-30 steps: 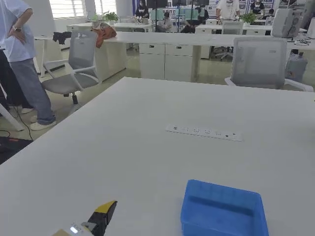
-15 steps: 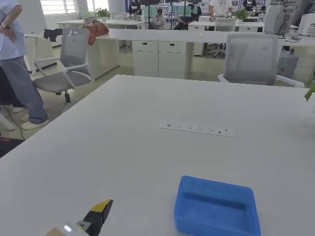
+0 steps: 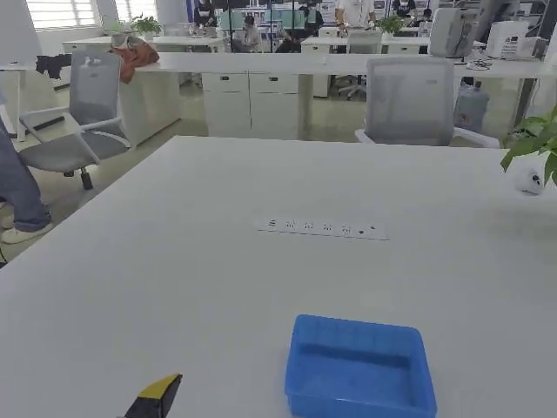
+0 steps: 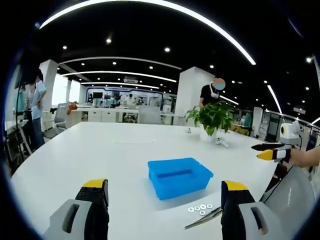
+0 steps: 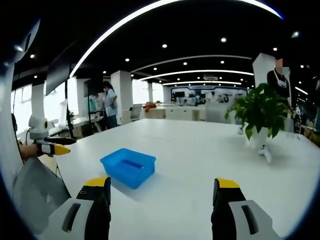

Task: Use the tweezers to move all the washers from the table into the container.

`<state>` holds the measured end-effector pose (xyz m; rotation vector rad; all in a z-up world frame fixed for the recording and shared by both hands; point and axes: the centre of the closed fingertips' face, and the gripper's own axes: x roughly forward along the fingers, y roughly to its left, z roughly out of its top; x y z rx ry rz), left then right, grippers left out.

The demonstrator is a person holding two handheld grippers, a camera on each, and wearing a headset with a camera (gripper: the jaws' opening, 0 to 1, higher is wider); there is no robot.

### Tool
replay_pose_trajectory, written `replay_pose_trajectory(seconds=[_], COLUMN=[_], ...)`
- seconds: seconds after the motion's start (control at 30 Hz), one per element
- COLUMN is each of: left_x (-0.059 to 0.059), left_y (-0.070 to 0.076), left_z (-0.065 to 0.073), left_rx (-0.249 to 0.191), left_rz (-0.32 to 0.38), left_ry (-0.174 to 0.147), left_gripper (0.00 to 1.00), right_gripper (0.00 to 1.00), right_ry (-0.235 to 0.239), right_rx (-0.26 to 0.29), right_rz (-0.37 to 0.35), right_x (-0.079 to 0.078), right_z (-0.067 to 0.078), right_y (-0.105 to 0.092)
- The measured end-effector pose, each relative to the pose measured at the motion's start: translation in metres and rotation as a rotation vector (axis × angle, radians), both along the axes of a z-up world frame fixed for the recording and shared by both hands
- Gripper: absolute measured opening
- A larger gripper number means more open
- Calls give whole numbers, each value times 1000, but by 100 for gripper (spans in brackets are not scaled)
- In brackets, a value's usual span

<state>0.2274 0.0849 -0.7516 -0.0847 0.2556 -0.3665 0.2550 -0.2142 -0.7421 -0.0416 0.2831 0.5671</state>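
Just ahead of the left hand-held gripper point(image 4: 164, 186), toward its right jaw, the tweezers point(image 4: 202, 219) lie on the surface point(image 4: 100, 150) beside the washers point(image 4: 200, 208). The blue container point(image 4: 179, 176) sits beyond. Both it and the right hand-held gripper point(image 5: 162, 182) are spread and empty. Pickup seems not yet begun; the next move calls for pinching the tweezers.

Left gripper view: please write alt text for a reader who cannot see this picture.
A blue container sits on a white table, beyond the wide-open left claw. A few small washers and the tweezers lie nearer the camera, to its right; the right claw shows at the far right.
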Motion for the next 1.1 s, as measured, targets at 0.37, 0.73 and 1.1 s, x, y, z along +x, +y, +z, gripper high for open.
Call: replay_pose_trajectory(seconds=[0.37, 0.73, 1.1], left_x=[0, 0, -8], left_y=[-2, -4, -10], left_z=[-4, -6, -15], left_rx=[3, -6, 20], left_rz=[-10, -22, -108], left_ry=[20, 42, 131], left_gripper=[95, 94, 78], right_gripper=[82, 81, 70], right_ry=[30, 52, 92], right_rx=[7, -22, -141], right_rz=[-17, -18, 11], right_x=[1, 1, -3], right_z=[-4, -10, -20], right_y=[-4, -5, -7])
